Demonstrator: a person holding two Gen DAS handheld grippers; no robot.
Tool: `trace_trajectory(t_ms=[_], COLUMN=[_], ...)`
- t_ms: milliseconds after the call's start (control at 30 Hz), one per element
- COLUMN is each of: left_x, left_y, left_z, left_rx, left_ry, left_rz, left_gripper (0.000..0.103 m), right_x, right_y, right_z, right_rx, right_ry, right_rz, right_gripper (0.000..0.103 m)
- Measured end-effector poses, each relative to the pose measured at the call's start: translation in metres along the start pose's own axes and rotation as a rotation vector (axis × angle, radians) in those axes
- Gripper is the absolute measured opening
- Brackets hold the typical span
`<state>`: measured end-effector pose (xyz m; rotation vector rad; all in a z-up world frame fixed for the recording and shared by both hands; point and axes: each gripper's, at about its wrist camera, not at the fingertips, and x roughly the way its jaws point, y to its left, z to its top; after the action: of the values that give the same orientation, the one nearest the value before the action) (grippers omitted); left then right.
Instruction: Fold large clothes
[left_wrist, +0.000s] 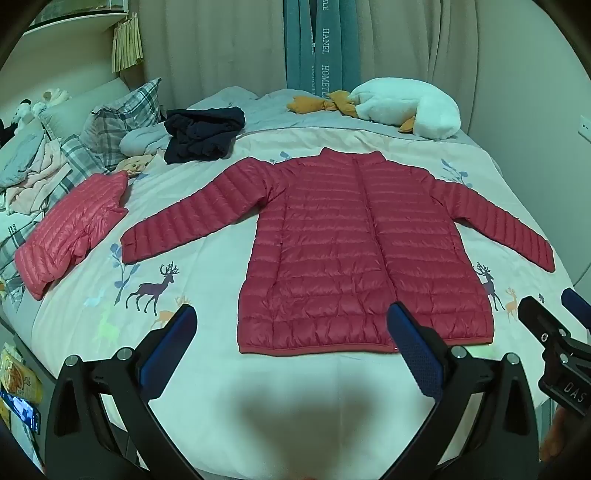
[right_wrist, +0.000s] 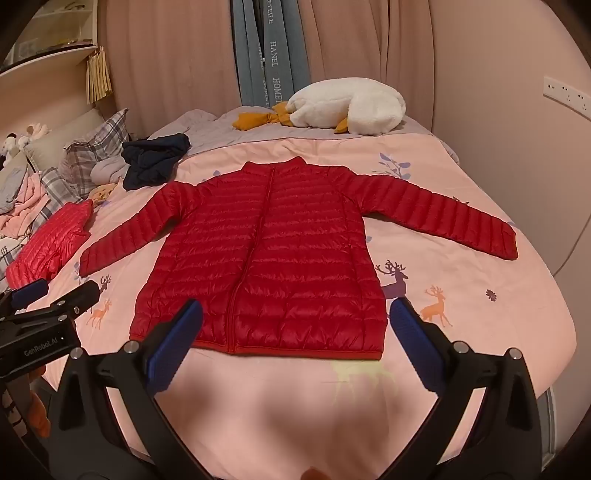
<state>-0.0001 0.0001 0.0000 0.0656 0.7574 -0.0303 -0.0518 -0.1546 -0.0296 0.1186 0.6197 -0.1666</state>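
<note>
A red quilted puffer jacket lies flat and zipped on the bed, collar away from me, both sleeves spread out to the sides. My left gripper hovers open above the bed just short of the jacket's hem, its blue pads wide apart with nothing between them. My right gripper is open too, also near the hem, and holds nothing. In the left wrist view the right gripper shows at the right edge; in the right wrist view the left gripper shows at the left edge.
The bed has a pink bedspread printed with deer. A folded pink-red puffer jacket lies at the left. A dark navy garment, plaid pillows and a white plush goose sit farther back.
</note>
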Motion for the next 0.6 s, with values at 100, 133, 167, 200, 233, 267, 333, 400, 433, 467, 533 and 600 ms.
trace_trajectory(t_ms=[100,133,167,200,233,267,333,400,433,467,533,600], left_x=[-0.0016,-0.0001,-0.0002,-0.0002,-0.0002,0.0006,0.0014,0.0006,0.0007,0.0013,0.0006,0.0001], left_y=[-0.0017,-0.0006,-0.0009,-0.0012,-0.0012,-0.0015,-0.0015,-0.0018,-0.002,-0.003,-0.0028,-0.0023], left_z=[-0.0006,0.0002,0.0002,0.0002,0.0002,0.0,0.0,0.0011,0.001,0.001,0.0015,0.0018], left_rx=[0.006,0.0,0.001,0.001,0.001,0.002,0.002,0.003,0.004,0.004,0.002,0.004], left_ry=[-0.005,0.008,0.008,0.008,0.008,0.007,0.007,0.006,0.007,0.008,0.009,0.009], left_rz=[0.005,-0.005,-0.004,-0.004,-0.003,-0.002,0.001,0.003,0.003,0.002,0.002,0.001], left_gripper=[0.102,0.102,0.102,0.102,0.102,0.102,0.102,0.102,0.102,0.102,0.102,0.102], right_x=[-0.0005,-0.0005,-0.0008,-0.001,-0.001,-0.0012,-0.0013,-0.0016,-0.0014,-0.0014,-0.0014,-0.0013], right_y=[0.0005,0.0005,0.0011,0.0012,0.0014,0.0016,0.0019,0.0016,0.0018,0.0018,0.0017,0.0018], right_z=[-0.0001,-0.0002,-0.0002,-0.0003,-0.0003,-0.0003,-0.0004,-0.0005,-0.0007,-0.0009,-0.0011,-0.0014], right_rx=[-0.003,-0.001,-0.005,-0.006,-0.006,-0.006,-0.005,-0.004,-0.005,-0.005,-0.004,-0.005], right_ry=[-0.003,-0.003,-0.003,-0.003,-0.002,-0.002,-0.001,0.0,0.0,-0.001,0.0,0.0], right_rz=[-0.003,-0.002,-0.005,-0.004,-0.004,-0.004,-0.004,-0.003,-0.005,-0.004,-0.003,-0.004], right_gripper=[0.101,0.101,0.101,0.101,0.101,0.101,0.101,0.101,0.101,0.101,0.101,0.101])
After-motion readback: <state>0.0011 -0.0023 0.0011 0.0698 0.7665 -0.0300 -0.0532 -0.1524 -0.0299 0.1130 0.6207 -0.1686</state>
